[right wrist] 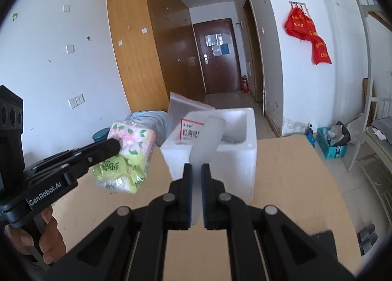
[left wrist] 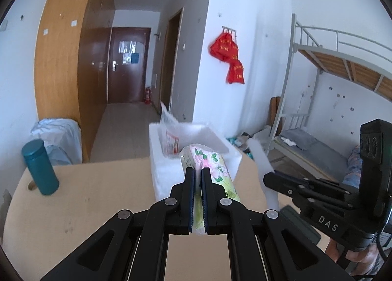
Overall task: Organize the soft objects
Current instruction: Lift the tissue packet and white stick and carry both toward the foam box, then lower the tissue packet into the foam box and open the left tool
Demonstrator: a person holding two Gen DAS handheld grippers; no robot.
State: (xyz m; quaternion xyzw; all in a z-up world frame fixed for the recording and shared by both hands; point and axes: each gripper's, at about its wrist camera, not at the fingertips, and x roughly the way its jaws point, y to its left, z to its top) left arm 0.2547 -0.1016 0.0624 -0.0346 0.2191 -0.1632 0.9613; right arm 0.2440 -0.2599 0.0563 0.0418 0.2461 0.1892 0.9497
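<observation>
Dormitory walls, a wooden wardrobe and a bunk bed surround the tan counter (left wrist: 98,197), where a white foam box (right wrist: 235,148) stands with a labelled plastic bag (right wrist: 188,111) upright inside it. Held above the counter just left of the box, the left gripper (left wrist: 198,170) has its fingers narrowed onto a floral tissue pack (left wrist: 210,165). The right gripper (right wrist: 195,167) pinches a pale translucent strip (right wrist: 208,138) that reaches forward over the box's near rim. A teal bottle (left wrist: 40,167) stands well apart at the far left.

The step looks like loading both soft items into the box. To do it well, carry the pack clear over the near wall before lowering, keep the two grippers from crossing, and release only once the pack rests inside, beside the bag rather than crushing it.
</observation>
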